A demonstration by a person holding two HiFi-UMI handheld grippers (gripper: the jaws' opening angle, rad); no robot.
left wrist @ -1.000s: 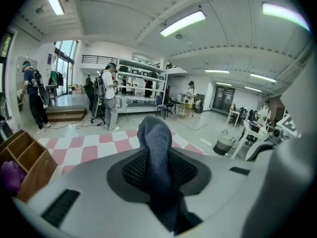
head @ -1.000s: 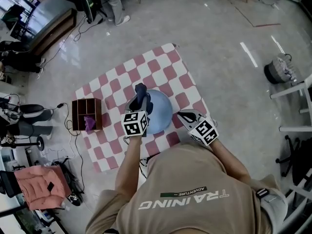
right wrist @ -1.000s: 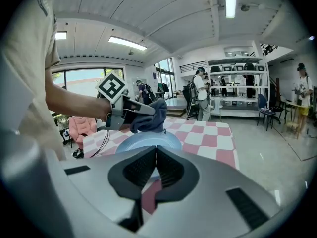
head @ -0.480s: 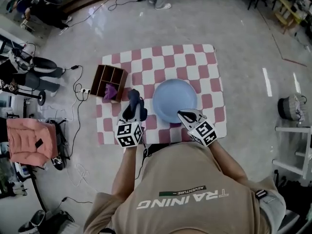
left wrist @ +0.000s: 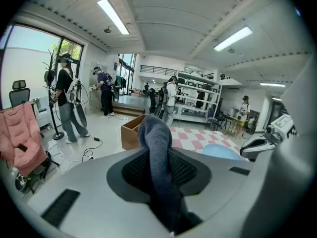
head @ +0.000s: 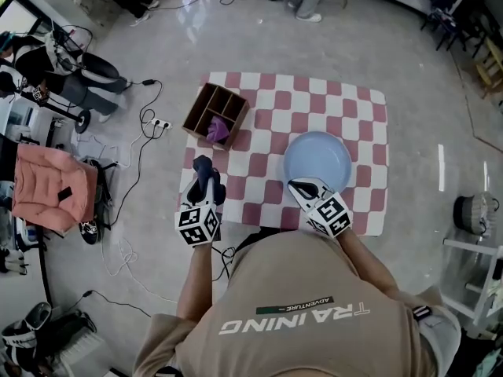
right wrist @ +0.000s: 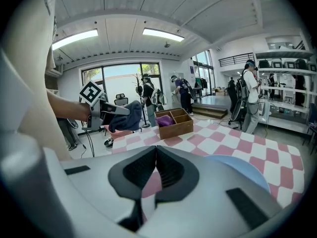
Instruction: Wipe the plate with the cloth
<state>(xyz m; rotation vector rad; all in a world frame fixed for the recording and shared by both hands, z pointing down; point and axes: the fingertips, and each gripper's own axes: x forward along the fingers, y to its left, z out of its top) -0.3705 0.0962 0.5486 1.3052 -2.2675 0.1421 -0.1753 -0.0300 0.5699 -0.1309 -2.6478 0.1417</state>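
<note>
Grips the grey-blue cloth (left wrist: 157,148) in the left gripper (head: 205,185), jaws pressed on its folded middle, one end sticking out past the tips. Holds the right gripper (right wrist: 155,156) with jaws closed together, nothing between them. Finds the blue plate (head: 317,160) on the checkered table (head: 267,118), just ahead of the right jaws and to their right, well apart from the left jaws and the cloth.

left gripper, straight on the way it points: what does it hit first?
Probably the wooden box: the left gripper, shut on the cloth, aims at it across the checked mat. It tilts down, so the mat might come first; depth unclear.
</note>
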